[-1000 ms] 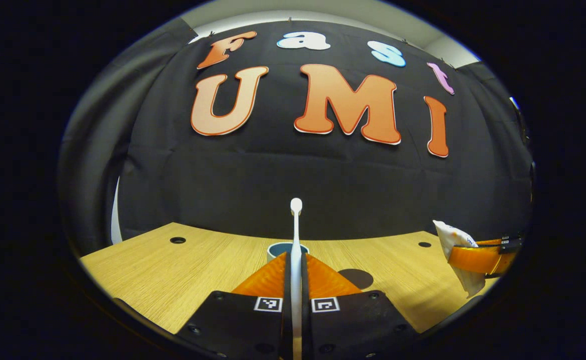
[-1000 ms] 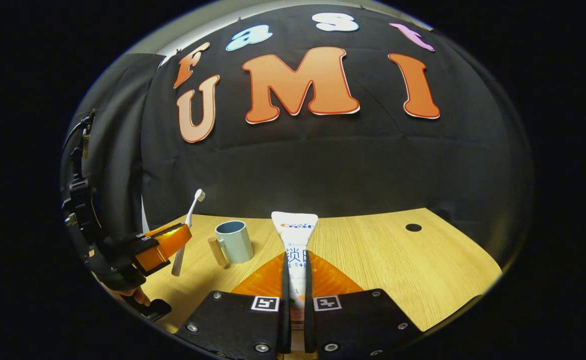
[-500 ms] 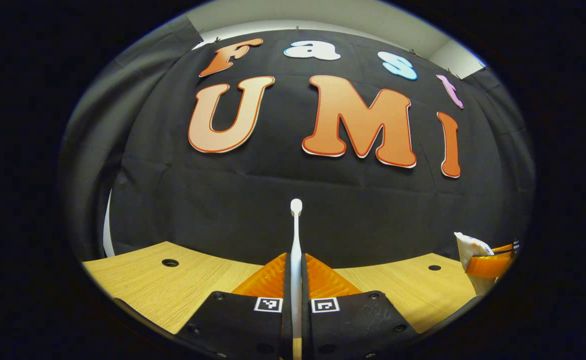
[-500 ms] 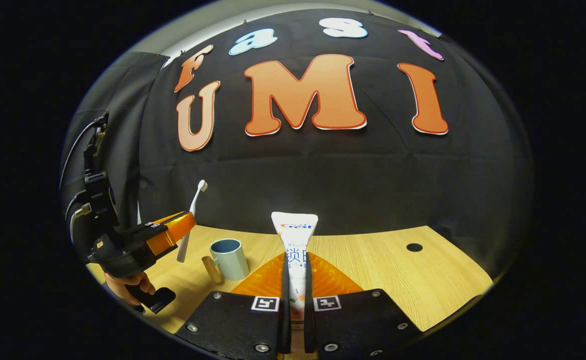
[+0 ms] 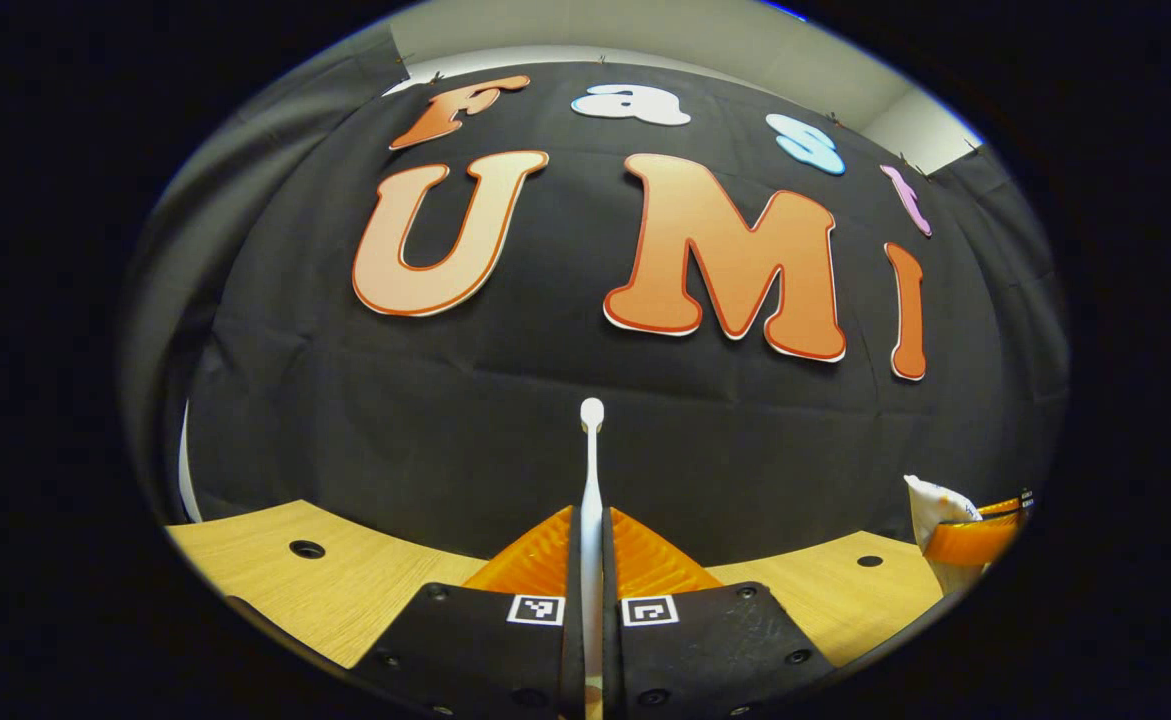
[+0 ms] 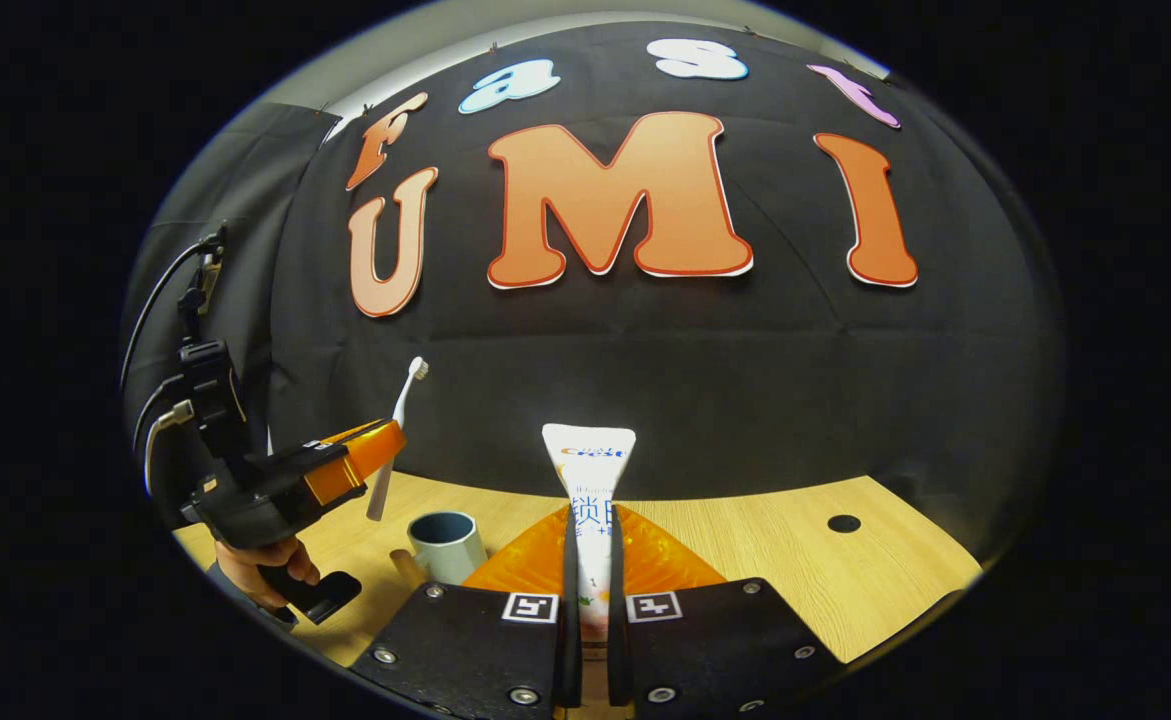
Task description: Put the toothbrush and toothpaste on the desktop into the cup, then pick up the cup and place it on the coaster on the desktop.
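Right gripper view: I'm seeing the desk [image 6: 795, 540] carrying the cup [image 6: 445, 545] near its left edge, upright, mouth open. My left gripper [image 6: 370, 455] is hanging just above-left of it, nearer, clamping the toothbrush [image 6: 397, 440], long axis steep, bristles up. My right gripper [image 6: 587, 560] is clamping the toothpaste [image 6: 588, 480], cup lying left.

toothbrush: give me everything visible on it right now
The toothbrush is white, slim and looks like plastic, with a small bristled head at its top end. The left gripper is shut on its handle, holding it near upright, slightly tilted, head up, in the air above and left of the cup. It touches nothing but the fingers. In the left gripper view its shaft rises straight from between the fingers.
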{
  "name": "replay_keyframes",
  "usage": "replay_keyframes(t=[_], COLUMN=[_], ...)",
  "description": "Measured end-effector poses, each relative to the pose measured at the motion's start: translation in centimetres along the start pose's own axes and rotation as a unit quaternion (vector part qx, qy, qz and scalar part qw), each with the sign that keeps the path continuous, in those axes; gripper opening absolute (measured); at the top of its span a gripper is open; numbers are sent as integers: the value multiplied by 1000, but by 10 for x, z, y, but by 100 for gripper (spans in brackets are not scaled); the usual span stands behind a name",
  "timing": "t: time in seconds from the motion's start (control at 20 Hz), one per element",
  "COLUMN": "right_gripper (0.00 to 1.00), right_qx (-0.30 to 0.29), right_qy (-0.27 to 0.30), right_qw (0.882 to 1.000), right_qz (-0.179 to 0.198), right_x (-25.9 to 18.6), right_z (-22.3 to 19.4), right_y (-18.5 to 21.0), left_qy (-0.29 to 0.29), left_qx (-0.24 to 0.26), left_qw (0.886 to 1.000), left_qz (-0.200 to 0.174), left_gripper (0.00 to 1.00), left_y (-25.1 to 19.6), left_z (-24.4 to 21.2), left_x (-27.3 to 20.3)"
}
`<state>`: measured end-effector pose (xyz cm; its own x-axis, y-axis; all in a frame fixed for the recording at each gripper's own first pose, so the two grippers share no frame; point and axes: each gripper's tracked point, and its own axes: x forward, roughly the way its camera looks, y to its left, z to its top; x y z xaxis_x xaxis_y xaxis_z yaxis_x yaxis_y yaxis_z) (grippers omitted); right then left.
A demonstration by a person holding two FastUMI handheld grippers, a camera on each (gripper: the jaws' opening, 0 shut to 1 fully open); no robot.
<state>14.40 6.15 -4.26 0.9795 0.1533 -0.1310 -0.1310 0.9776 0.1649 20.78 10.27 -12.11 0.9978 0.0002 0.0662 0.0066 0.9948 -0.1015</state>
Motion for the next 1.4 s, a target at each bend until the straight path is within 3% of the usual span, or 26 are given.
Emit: replay_keyframes(t=[0.5, 1.15, 1.4], right_gripper=[10, 10, 10], right_qx=[0, 6, 10], right_qy=[-22, -12, -11], right_qw=[1000, 999, 999], right_qz=[21, 45, 44], right_x=[31, 38, 37], right_z=[32, 22, 23], right_y=[15, 31, 27], left_qy=[32, 103, 115], left_qx=[-10, -8, -9], left_qw=[999, 994, 993], left_qz=[-31, -22, 4], left_gripper=[6, 7, 7], left_y=[-5, -1, 9], left_z=[-40, -108, -112], left_x=[35, 36, 26])
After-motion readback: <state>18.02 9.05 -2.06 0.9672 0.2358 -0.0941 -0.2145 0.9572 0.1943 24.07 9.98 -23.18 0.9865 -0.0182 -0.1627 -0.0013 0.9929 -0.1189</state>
